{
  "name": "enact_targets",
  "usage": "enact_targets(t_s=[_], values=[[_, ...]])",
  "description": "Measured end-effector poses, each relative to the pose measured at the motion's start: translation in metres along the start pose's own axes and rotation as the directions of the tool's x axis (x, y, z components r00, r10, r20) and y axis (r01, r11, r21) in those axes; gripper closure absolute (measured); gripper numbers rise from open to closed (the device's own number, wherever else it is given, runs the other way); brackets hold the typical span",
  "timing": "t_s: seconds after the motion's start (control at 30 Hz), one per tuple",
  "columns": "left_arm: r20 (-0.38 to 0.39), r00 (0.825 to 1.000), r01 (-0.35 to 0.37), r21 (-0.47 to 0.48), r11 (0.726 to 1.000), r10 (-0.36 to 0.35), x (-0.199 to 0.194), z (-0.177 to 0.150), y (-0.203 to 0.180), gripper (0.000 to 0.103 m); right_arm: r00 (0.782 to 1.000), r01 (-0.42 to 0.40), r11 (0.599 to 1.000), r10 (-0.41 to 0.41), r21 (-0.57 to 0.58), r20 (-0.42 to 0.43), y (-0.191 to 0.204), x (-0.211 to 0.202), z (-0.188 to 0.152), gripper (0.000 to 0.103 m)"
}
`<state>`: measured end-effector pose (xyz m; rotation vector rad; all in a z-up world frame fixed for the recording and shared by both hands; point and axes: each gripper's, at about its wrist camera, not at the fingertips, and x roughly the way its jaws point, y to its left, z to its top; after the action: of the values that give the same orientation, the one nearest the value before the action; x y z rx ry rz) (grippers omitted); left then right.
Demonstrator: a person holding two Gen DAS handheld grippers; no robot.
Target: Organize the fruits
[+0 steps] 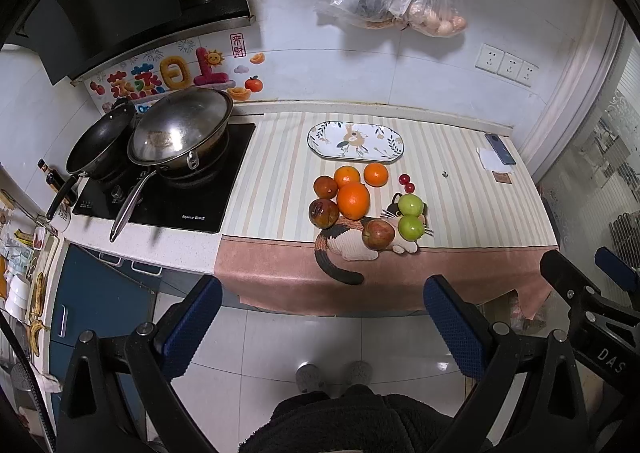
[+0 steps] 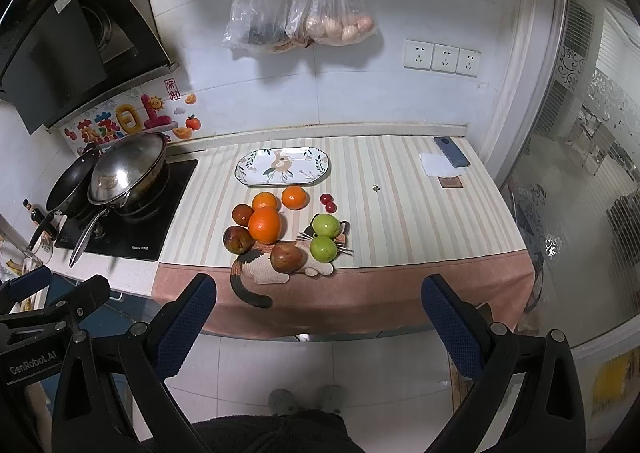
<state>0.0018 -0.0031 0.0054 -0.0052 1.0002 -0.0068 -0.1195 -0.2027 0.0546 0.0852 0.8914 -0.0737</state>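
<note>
A cluster of fruit lies on the striped cloth: a large orange [image 1: 353, 200] [image 2: 264, 224], two smaller oranges [image 1: 376, 174] [image 2: 294, 197], dark red fruits [image 1: 323, 212] [image 2: 237, 239], a red apple [image 1: 378, 234] [image 2: 286, 256], two green apples [image 1: 411, 206] [image 2: 326, 224] and two cherries [image 1: 407, 182] [image 2: 328, 202]. An empty oval floral plate [image 1: 355, 140] [image 2: 282, 166] sits behind them. My left gripper [image 1: 322, 327] and right gripper [image 2: 318, 323] are both open and empty, held back from the counter above the floor.
A cat-shaped mat [image 1: 352, 249] lies under the apples at the counter's front. A stove with a lidded wok [image 1: 180, 131] and a pan [image 1: 100, 141] stands left. A phone [image 2: 451, 151] lies at back right. Bags [image 2: 300, 5] and scissors hang on the wall.
</note>
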Motion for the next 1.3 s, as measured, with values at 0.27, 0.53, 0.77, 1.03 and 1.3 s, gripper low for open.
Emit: enact_targets(t_s=[0.27, 0.53, 0.77, 1.03, 1.3], values=[[0.0, 1.0, 0.0, 0.0, 1.0, 0.0, 0.0, -0.001, -0.001, 0.0, 1.0, -0.001, 1.0, 0.001, 0.0, 0.001, -0.001, 0.0, 0.0, 0.0], [0.001, 1.0, 0.001, -0.002, 1.0, -0.001, 0.0, -0.001, -0.001, 0.0, 1.0, -0.001, 1.0, 0.001, 0.001, 0.002, 0.0, -0.001, 0.002, 0.0], [0.001, 1.0, 0.001, -0.002, 1.0, -0.001, 0.0, -0.001, -0.002, 0.0, 1.0, -0.004, 1.0, 0.004, -0.002, -0.001, 0.003, -0.003, -0.003, 0.0], [0.003, 1.0, 0.007, 0.0, 1.0, -0.007, -0.001, -0.002, -0.002, 0.0, 1.0, -0.006, 1.0, 0.006, -0.001, 0.0, 0.007, -0.004, -0.006, 0.0], [0.03, 0.999, 0.02, -0.008, 1.0, -0.02, 0.012, 0.01, 0.013, 0.0, 1.0, -0.002, 0.998, 0.002, 0.056, 0.004, 0.011, 0.009, -0.003, 0.0]])
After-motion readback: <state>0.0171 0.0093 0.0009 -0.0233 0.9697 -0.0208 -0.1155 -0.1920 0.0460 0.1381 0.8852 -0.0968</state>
